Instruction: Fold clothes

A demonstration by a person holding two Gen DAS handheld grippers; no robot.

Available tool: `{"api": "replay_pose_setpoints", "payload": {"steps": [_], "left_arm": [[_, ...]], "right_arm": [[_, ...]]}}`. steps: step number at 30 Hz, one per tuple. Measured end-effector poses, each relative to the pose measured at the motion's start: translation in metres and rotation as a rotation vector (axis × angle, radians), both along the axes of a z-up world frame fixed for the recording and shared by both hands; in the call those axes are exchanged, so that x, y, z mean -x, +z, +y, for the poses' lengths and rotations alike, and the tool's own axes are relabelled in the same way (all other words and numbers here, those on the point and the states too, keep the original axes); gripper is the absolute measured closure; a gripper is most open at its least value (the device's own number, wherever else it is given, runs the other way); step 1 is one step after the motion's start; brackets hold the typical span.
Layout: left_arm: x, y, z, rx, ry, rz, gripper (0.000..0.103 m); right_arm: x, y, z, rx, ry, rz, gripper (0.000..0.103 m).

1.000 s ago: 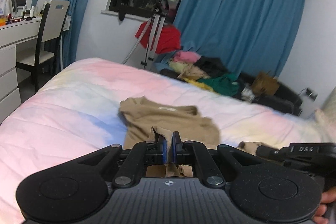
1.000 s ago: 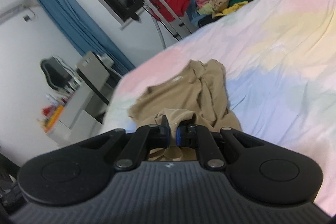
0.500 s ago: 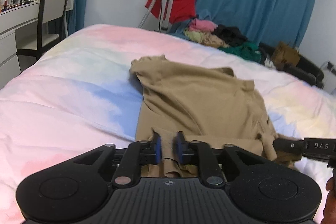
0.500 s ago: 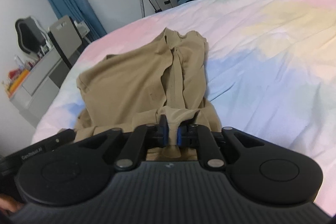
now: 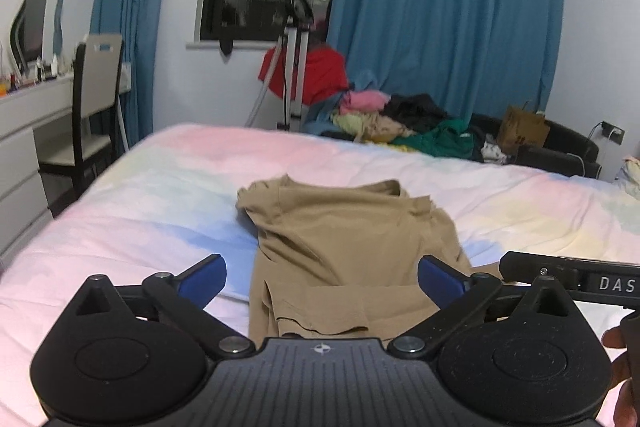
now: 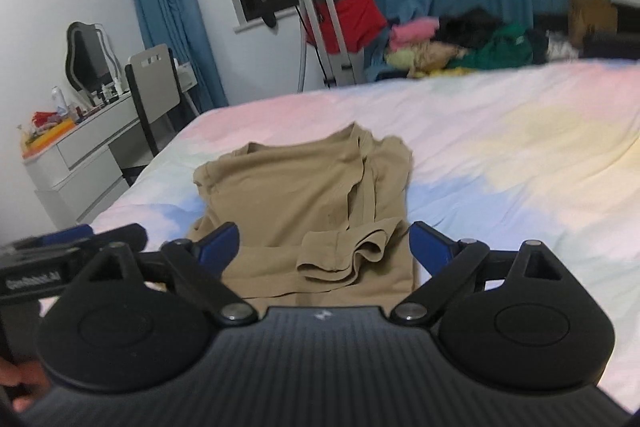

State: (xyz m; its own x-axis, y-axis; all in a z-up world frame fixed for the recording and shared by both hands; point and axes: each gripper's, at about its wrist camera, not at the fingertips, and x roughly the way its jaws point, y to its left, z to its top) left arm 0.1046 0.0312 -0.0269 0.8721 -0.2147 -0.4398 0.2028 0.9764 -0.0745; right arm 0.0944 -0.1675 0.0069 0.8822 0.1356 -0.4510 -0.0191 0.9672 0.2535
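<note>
Just now the tan shirt (image 5: 344, 247) has been released at frame centre, left gripper (image 5: 322, 281) and right gripper (image 6: 324, 247) jaws having just been spread wide with nothing pinched; a fresh fold edge is judged to be needed next.

Bare bedspread (image 5: 152, 211) flanks the tan shirt (image 5: 344, 231); clothes pile (image 5: 400, 123) beyond.

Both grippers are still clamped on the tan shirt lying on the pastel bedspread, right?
Not clamped: the left gripper and right gripper have just been opening and stand wide apart in both wrist views. The tan shirt lies free on the pastel bedspread.
</note>
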Motion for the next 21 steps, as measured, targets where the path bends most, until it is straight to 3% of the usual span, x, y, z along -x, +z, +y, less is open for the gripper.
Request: {"api": "replay_pose_setpoints", "payload": {"steps": [7, 11, 16, 21], "left_arm": [[0.053, 0.02, 0.007, -0.017, -0.008, -0.053, 0.0], [0.066, 0.018, 0.006, -0.04, 0.018, -0.023, 0.0], [0.067, 0.005, 0.012, 0.102, -0.019, 0.18, 0.0], [0.062, -0.031, 0.023, 0.362, -0.04, 0.461, 0.001]], "right_arm": [[0.037, 0.018, 0.003, 0.022, -0.011, -0.049, 0.01], [0.047, 0.022, 0.005, 0.033, -0.02, -0.067, 0.01], [0.045, 0.021, 0.004, 0.037, -0.027, -0.063, 0.01], [0.043, 0.019, 0.002, 0.028, -0.035, -0.05, 0.01]]}}
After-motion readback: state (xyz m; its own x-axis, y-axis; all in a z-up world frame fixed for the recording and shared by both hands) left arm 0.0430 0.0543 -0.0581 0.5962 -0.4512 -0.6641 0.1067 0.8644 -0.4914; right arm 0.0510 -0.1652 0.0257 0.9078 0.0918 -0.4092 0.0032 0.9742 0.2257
